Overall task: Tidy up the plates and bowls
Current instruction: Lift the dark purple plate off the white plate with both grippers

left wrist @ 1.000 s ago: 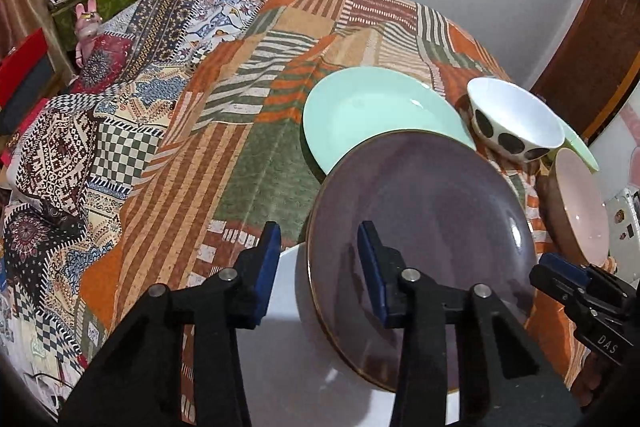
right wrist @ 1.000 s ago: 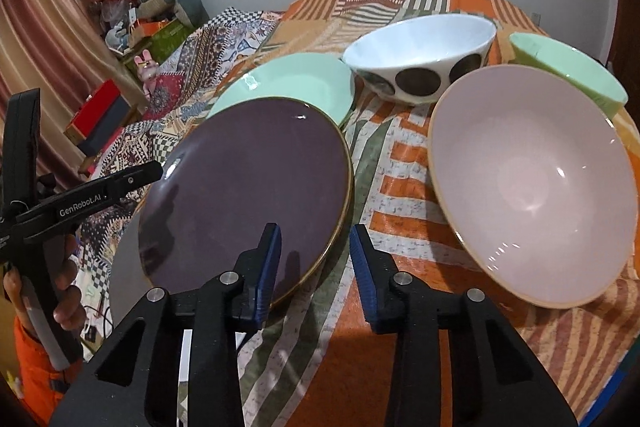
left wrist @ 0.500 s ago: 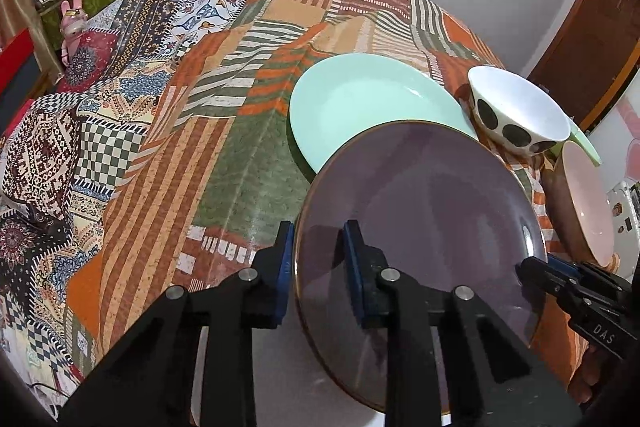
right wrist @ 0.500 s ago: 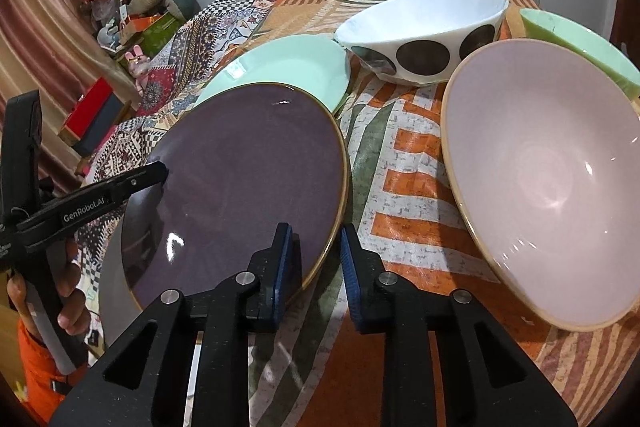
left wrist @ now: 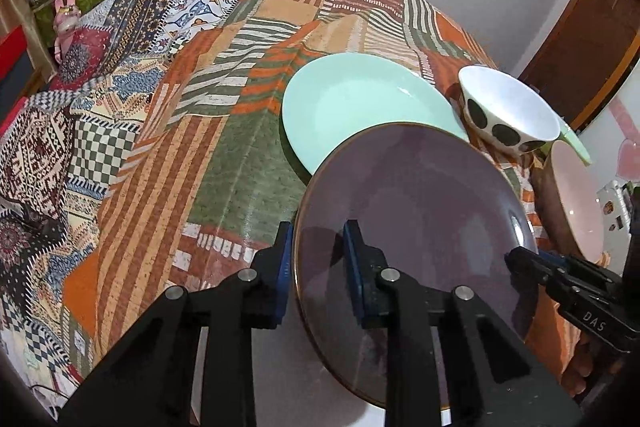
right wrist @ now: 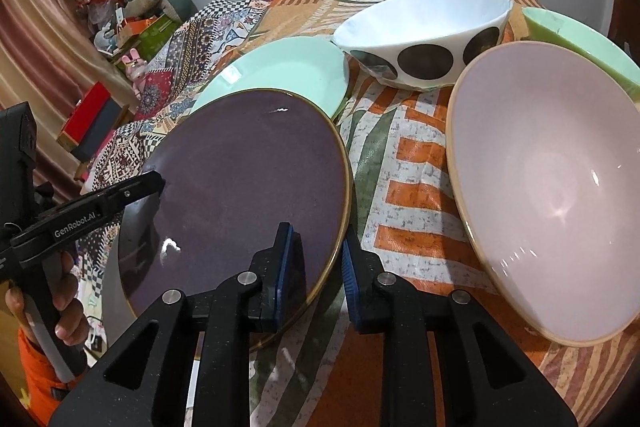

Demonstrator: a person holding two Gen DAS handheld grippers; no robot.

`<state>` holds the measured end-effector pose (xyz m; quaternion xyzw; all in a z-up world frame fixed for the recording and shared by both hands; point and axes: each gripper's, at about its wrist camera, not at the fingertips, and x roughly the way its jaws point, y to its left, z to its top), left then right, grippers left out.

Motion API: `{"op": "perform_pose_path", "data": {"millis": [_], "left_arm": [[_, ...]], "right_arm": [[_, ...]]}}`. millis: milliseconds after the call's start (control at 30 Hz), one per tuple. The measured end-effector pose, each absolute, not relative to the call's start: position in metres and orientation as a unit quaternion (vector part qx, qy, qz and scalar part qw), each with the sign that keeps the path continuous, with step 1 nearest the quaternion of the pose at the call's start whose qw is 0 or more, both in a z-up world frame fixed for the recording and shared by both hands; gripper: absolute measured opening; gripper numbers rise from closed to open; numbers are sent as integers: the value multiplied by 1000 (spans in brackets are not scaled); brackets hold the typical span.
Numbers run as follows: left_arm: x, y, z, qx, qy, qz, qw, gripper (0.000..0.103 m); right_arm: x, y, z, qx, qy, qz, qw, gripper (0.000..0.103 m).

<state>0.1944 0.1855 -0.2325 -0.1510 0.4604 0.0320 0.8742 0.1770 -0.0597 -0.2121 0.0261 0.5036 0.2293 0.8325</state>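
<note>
Purple plate (left wrist: 420,211) now pinched at opposite rims by both grippers, lifted and tilted above the patchwork cloth (left wrist: 240,163).

The plate's near edge is raised and its far edge overlaps the mint plate (left wrist: 360,99) behind it. A second ago both pairs of fingers stood apart on either side of the rim; now the left gripper (left wrist: 318,259) is clamped on the plate's left rim and the right gripper (right wrist: 318,263) on its right rim, one pad above and one below in each case. Judgement: grasp complete, carry phase starting; likely destination is the mint plate, for stacking. Spotted bowl (right wrist: 424,39), pink bowl (right wrist: 552,187) and green bowl (right wrist: 580,39) sit to the right, untouched, so bowl sorting is not yet done.
</note>
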Motion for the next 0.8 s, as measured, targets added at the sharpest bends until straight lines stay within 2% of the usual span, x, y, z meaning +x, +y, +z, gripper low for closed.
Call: {"op": "perform_pose_path", "data": {"millis": [800], "left_arm": [[141,149,-167,-132,416,20,899,25]], "right_arm": [[143,-81,-158,28,444,237,864,21]]}}
